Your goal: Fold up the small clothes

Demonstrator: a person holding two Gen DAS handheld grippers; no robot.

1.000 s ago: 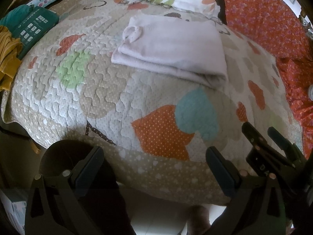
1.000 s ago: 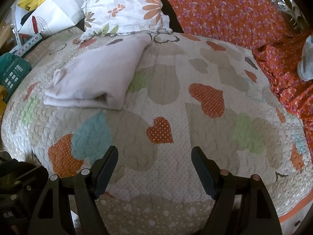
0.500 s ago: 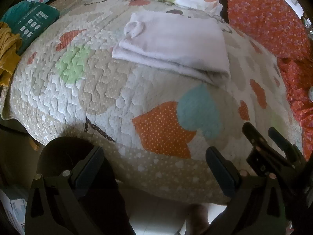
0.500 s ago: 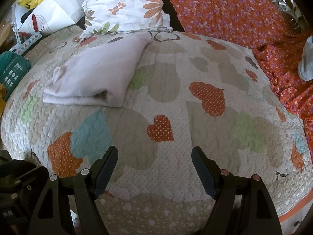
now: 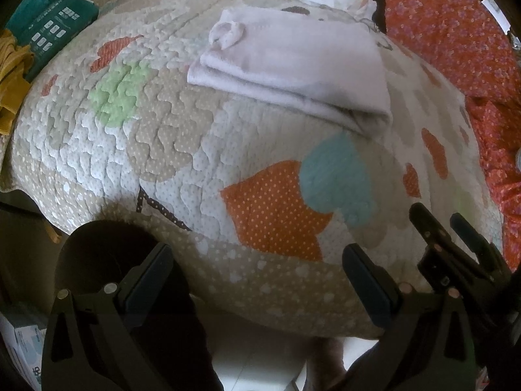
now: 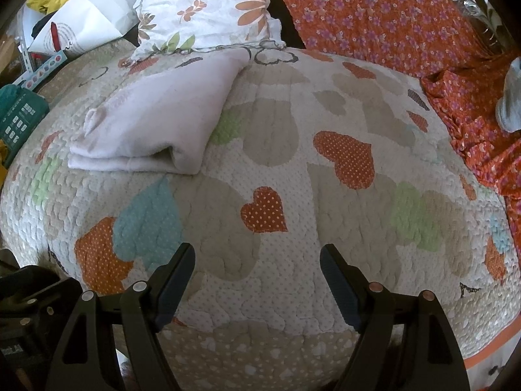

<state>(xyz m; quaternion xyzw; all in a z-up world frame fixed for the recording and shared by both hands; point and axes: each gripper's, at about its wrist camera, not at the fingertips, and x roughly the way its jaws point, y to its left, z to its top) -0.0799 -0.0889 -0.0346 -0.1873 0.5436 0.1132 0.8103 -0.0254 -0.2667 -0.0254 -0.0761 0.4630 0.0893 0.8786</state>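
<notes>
A pale lilac garment [image 5: 293,68] lies folded into a flat rectangle on the heart-patterned quilt [image 5: 162,150]; it also shows in the right wrist view [image 6: 153,127], at the far left of the bed. My left gripper [image 5: 257,254] is open and empty, held back at the bed's near edge, well short of the garment. My right gripper [image 6: 257,254] is open and empty above the quilt's front part, to the right of the garment. The right gripper also shows in the left wrist view [image 5: 449,228].
A floral pillow [image 6: 202,9] lies behind the garment. An orange flowered blanket [image 6: 407,22] covers the back right. A teal box [image 5: 49,29] and yellow cloth [image 5: 9,81] sit at the left edge. A white paper bag [image 6: 84,22] stands at the back left.
Both grippers have drawn back slightly towards the bed's near edge, still open. The folded garment has not moved.
</notes>
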